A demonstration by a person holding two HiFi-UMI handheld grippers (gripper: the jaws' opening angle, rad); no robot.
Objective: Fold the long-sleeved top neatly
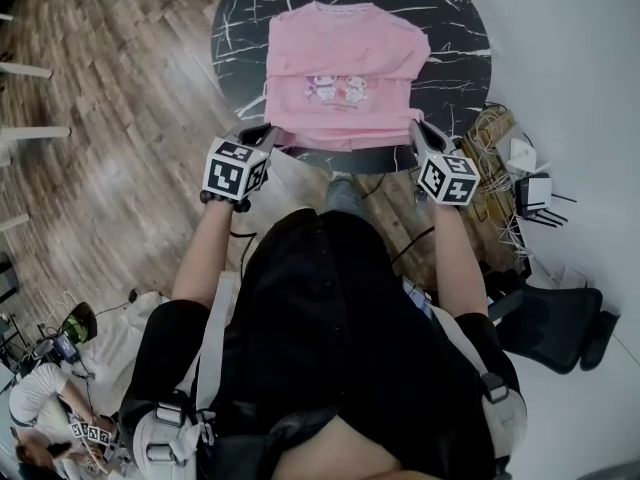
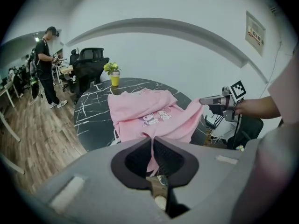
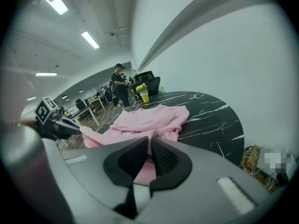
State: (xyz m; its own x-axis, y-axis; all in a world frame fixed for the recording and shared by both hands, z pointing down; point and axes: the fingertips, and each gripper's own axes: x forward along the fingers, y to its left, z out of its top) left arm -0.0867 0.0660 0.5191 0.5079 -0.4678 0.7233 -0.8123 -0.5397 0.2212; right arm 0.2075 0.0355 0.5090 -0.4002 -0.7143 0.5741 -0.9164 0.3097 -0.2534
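You clamp the left gripper and the right gripper each on a near hem corner of the pink long-sleeved top, which is spread across the round black marble table. Both sleeves look already turned in; the hem-to-collar fold seems not yet made.

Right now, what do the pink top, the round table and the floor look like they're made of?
The pink top: soft matte knit, probably cotton jersey; it drapes and creases, with a cartoon print on the front. The round table: black stone-look top with white veins; marble or printed laminate, can't tell. The floor: grey-brown wood-grain planks; real wood or vinyl is unclear.
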